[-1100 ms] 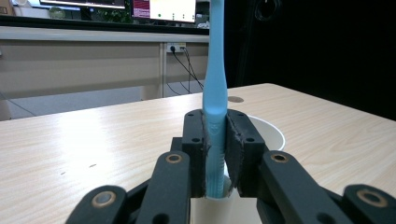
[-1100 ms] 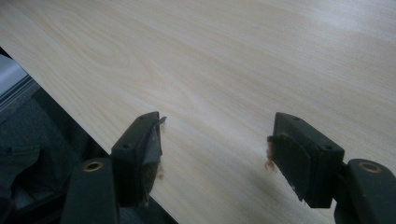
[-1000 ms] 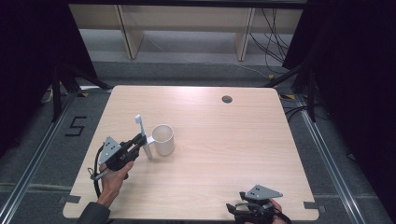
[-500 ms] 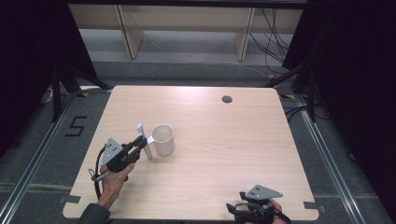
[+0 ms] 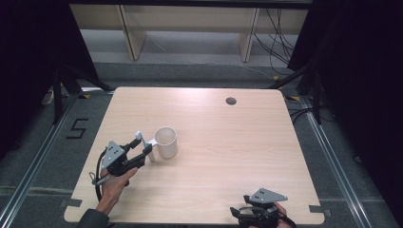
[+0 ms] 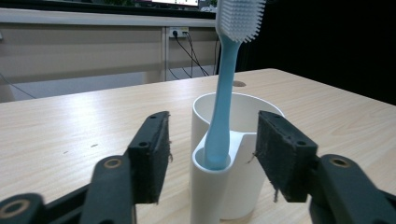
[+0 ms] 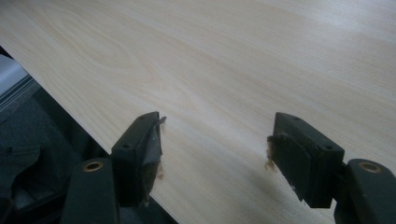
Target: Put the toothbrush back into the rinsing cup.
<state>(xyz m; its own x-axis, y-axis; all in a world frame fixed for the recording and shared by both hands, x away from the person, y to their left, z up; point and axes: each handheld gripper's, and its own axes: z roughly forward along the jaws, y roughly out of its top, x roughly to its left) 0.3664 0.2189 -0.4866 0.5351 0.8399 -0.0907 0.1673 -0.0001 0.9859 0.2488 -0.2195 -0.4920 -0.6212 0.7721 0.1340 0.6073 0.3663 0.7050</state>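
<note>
One light-blue plastic toothbrush (image 6: pixel 223 98) stands in one white plastic cup's (image 6: pixel 243 140) side socket. My left gripper (image 6: pixel 210 161) has just been opening, released around it; my right gripper (image 7: pixel 215 154) gapes empty.

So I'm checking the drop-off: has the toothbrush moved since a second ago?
Yes. The toothbrush has sunk beside the white cup and now stands in its side holder; the left gripper has just been opening, pads clear.

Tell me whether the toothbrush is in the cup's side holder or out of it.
In. The toothbrush stands upright, handle seated in the side holder on the white cup, bristles up. The left gripper has just opened, pads clear.
</note>
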